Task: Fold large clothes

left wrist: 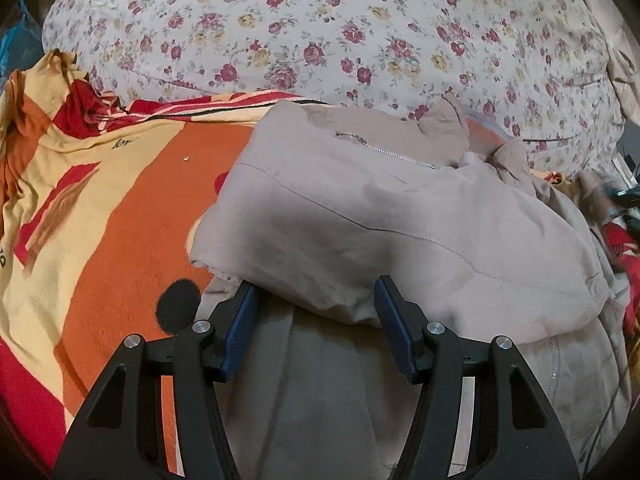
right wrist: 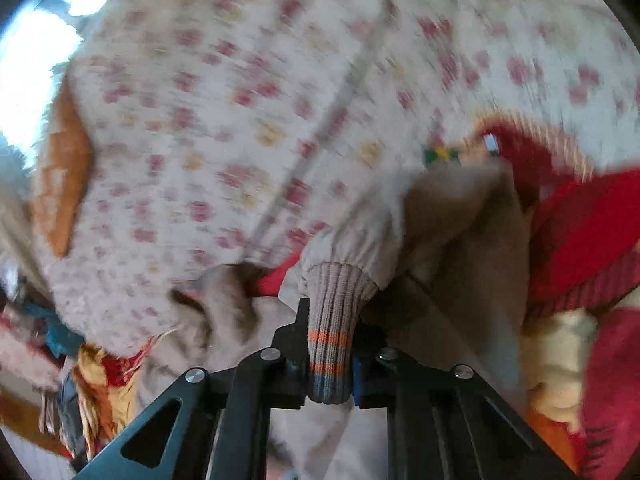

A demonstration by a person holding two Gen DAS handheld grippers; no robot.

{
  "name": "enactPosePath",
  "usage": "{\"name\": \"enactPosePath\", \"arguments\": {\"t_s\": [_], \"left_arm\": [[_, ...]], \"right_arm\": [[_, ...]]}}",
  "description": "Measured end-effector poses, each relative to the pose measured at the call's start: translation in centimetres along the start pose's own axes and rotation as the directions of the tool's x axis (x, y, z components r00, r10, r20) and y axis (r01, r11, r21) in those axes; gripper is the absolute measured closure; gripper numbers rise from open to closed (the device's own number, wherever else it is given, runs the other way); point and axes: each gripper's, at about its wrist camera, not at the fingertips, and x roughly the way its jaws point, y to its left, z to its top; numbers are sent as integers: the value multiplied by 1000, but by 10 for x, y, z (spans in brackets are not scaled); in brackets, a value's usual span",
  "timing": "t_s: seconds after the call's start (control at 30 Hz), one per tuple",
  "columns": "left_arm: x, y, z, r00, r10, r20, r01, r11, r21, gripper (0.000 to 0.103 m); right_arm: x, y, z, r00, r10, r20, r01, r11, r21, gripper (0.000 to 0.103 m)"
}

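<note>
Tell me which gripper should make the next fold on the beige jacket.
Right, probably. The right gripper is shut on the jacket's striped ribbed cuff, so it can carry that sleeve across. The left gripper is open, gripping nothing.

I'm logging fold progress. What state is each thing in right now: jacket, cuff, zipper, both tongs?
Beige jacket: partly folded, one layer lying over another on the orange blanket.
Zipper: looks closed along its visible stretch.
Ribbed cuff: pinched, sleeve bunched above it.
Left tongs: open, fingers either side of the folded edge.
Right tongs: shut on the cuff.
Floral quilt: lying behind the jacket.
</note>
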Motion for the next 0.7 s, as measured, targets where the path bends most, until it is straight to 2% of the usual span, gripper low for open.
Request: {"name": "enactPosePath", "arguments": {"t_s": [0.1, 0.2, 0.33, 0.4, 0.5, 0.6, 0.7], "left_arm": [[-3, 0, 0, 1000, 2, 8, -2, 1000, -1, 44], [-13, 6, 1, 1000, -5, 30, 6, 1000, -19, 44], [-30, 18, 6, 997, -36, 72, 41, 996, -79, 44], [-39, 28, 8, 994, -60, 94, 71, 990, -120, 44], [-49, 44, 11, 986, -113, 123, 135, 973, -187, 44], [-50, 59, 13, 978, -167, 123, 192, 952, -239, 44], [-43, 71, 15, 964, -231, 128, 259, 922, -287, 27]], "right_arm": [[-51, 24, 5, 994, 101, 40, -99, 993, -59, 91], [-97, 56, 2, 979, 199, 34, -193, 971, -141, 91], [-147, 115, -15, 944, 323, -61, -327, 904, -274, 91], [-158, 144, -24, 926, 356, -125, -377, 866, -330, 91], [-151, 196, -46, 883, 392, -258, -466, 795, -388, 91], [-113, 243, -75, 851, 374, -369, -512, 750, -420, 91], [-50, 279, -98, 829, 345, -441, -528, 744, -410, 91]]}}
